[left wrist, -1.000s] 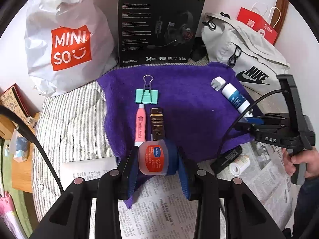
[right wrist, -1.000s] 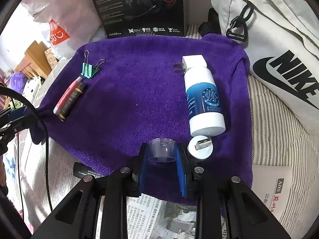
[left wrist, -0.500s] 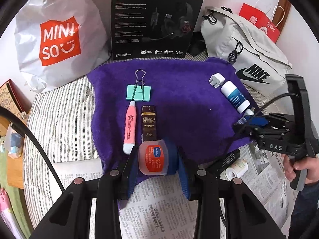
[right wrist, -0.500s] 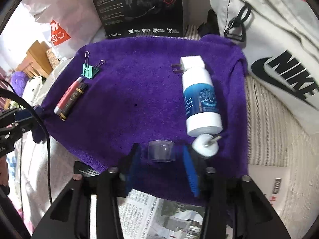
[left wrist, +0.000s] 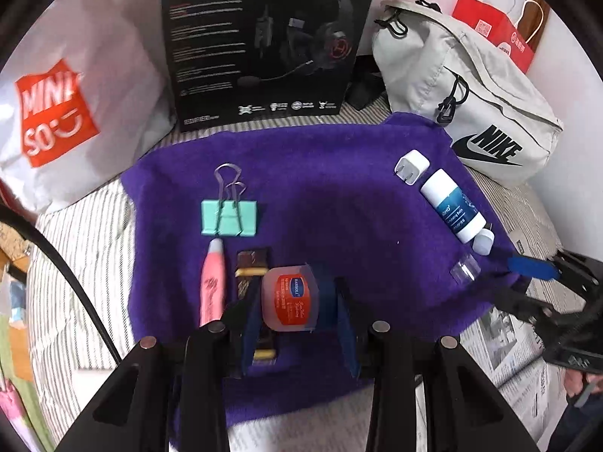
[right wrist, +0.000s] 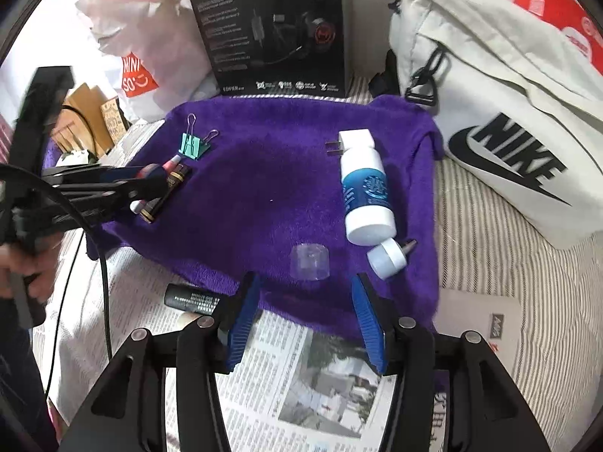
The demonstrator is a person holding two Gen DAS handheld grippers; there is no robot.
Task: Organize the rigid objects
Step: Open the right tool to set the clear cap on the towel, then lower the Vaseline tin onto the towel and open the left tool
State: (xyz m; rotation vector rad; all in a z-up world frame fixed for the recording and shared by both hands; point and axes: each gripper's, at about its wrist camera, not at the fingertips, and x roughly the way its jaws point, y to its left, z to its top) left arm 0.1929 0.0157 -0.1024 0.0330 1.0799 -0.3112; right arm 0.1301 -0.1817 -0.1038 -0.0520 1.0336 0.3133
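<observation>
Left claw point(left wrist: 297, 307): pinching a small Vaseline jar point(left wrist: 289, 302) above the purple towel's point(left wrist: 331, 196) near edge, over the brown tube point(left wrist: 251, 263) beside the pink tube point(left wrist: 213, 285). Right claw point(right wrist: 307, 316): spread wide, empty. Clear cap point(right wrist: 309, 262): lying free on towel just ahead, near the blue-labelled bottle point(right wrist: 366, 197).

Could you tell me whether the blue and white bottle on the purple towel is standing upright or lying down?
Lying down. The bottle rests on its side on the purple towel, its label facing up, between the white plug and a small white cap.
</observation>
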